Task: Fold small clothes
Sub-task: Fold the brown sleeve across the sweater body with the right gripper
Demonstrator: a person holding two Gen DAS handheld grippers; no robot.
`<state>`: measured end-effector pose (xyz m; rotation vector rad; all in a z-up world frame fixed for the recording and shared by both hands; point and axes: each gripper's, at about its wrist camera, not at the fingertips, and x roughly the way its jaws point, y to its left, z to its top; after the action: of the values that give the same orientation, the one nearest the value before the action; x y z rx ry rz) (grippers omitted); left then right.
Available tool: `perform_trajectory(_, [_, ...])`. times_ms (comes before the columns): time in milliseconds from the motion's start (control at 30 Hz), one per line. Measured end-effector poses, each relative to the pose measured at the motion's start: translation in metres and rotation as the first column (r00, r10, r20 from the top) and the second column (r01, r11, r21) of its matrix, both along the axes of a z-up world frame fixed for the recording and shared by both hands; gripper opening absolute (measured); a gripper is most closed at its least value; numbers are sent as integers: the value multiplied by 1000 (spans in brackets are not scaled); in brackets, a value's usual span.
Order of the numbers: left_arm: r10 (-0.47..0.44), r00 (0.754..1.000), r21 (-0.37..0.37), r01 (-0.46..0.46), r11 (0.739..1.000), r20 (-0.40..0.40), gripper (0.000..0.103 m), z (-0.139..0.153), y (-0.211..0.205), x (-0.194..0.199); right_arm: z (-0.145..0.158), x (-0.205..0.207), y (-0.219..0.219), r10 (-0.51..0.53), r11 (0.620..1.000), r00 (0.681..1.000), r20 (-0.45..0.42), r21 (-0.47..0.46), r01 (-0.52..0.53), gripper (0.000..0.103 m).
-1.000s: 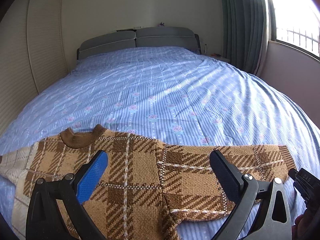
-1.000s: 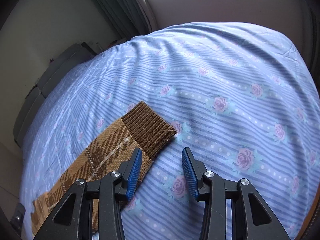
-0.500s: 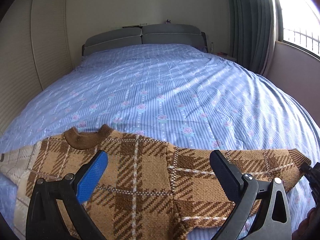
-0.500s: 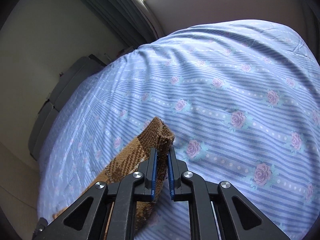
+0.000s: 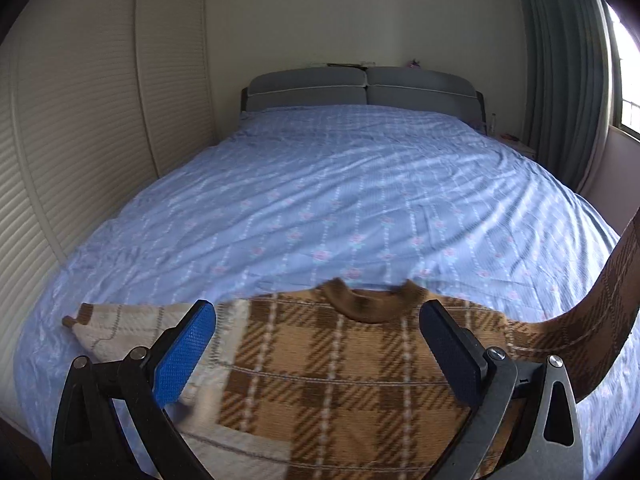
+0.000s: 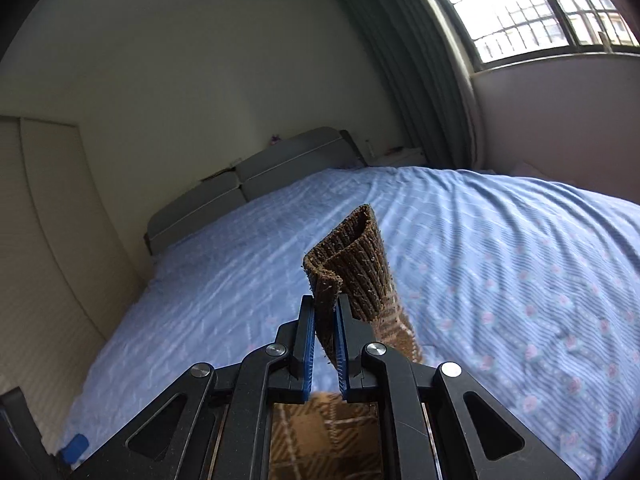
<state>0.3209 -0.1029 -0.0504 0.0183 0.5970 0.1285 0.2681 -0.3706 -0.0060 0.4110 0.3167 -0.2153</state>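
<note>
The plaid sweater (image 5: 352, 380) is lying flat at the near edge of the bed (image 5: 340, 200), collar pointing toward the headboard (image 5: 360, 88). The right gripper (image 6: 324, 340) is clenching its jaws on the sleeve cuff (image 6: 352, 264), holding that sleeve clear of the bed. The left gripper (image 5: 316, 356) is hovering over the sweater body, jaws released and grasping nothing.

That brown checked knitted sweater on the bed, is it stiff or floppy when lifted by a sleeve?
Probably floppy: the brown checked knitted sweater stays flat while its lifted sleeve bends upward. The ribbed cuff curls where the right gripper pinches it, so it looks soft. The thick knit likely grips the pads rather than slipping.
</note>
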Motion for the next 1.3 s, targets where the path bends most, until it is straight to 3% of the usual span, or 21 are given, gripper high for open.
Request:
perform_trajectory(233, [142,990,31,-141,989,-23,103,-13,125,-18,-20,42,137,233,969,970,-64,-67,-238,11])
perform_trajectory(367, [210,976,57,-207,977,-52,103,-35,184,-25,-58,63,213,355,925,921,-160,-83,-371,11])
perform_trajectory(533, [268,959,50,-264,963,-91,103,-60,236,-30,-122,77,282,423,869,844,-330,-114,-481,11])
perform_trajectory(700, [284,952,24,-283,959,-118,103,-77,258,-31,-169,77,304,425,842,787,-446,-124,-525,11])
perform_trajectory(833, [270,955,7,-272,962,-121,103,-84,256,-32,-179,70,308,433,835,774,-462,-118,-538,15])
perform_trajectory(933, [255,961,11,-255,967,-107,103,-82,246,-31,-175,70,303,485,822,743,-461,-51,-568,32])
perform_trajectory(1067, [205,974,1,-206,979,-93,103,-76,227,-27,-153,51,277,509,833,773,-379,-9,-553,43])
perform_trajectory(1300, [25,998,-46,-28,999,-66,103,-66,166,-8,-123,11,200,334,903,881,-335,-152,-401,43])
